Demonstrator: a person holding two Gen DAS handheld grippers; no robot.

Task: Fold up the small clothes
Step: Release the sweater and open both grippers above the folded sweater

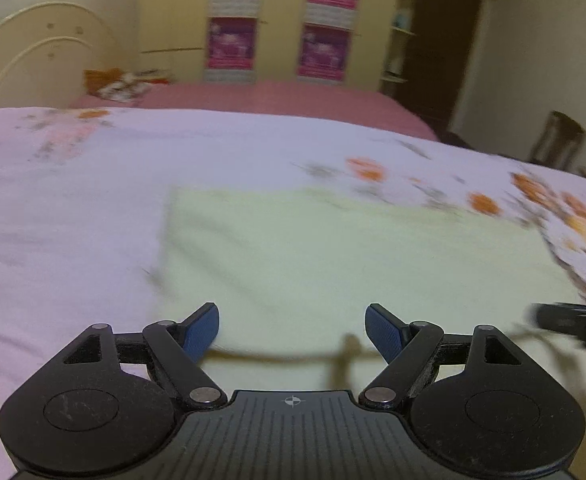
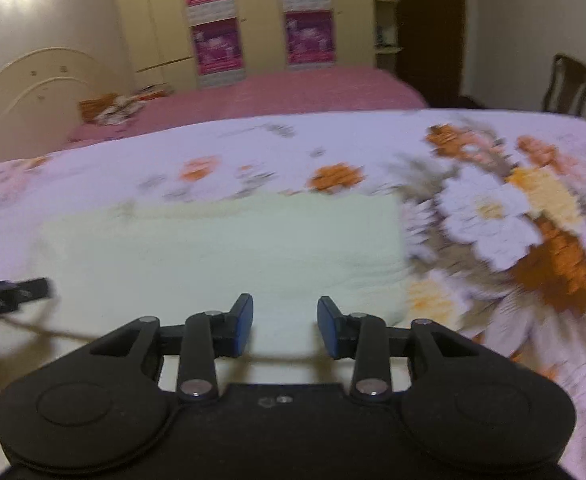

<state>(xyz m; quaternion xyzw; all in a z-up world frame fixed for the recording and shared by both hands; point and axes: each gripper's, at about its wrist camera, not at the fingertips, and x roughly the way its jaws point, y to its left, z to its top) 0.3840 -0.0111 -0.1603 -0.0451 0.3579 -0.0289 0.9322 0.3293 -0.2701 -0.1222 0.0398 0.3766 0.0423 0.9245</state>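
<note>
A pale yellow-green cloth [image 1: 333, 248] lies flat as a rectangle on the floral bedspread [image 1: 73, 208]. My left gripper [image 1: 292, 328] hovers over the cloth's near edge, wide open with nothing between its blue pads [image 1: 201, 332]. In the right wrist view the same cloth [image 2: 213, 248] spreads ahead of my right gripper [image 2: 285, 326]. Its jaws stand partly apart with only cloth seen below the gap. Each gripper's tip shows in the other's view: the right gripper [image 1: 573, 324] at the right edge, the left gripper [image 2: 9, 296] at the left edge.
The floral bedspread [image 2: 493, 208] covers the near surface. Behind it is a pink bed [image 1: 293, 96] with a bundle of fabric [image 1: 117, 84], a cream headboard [image 1: 33, 52], a wardrobe with pink posters [image 1: 233, 40], and a wooden chair [image 2: 569, 84] at the right.
</note>
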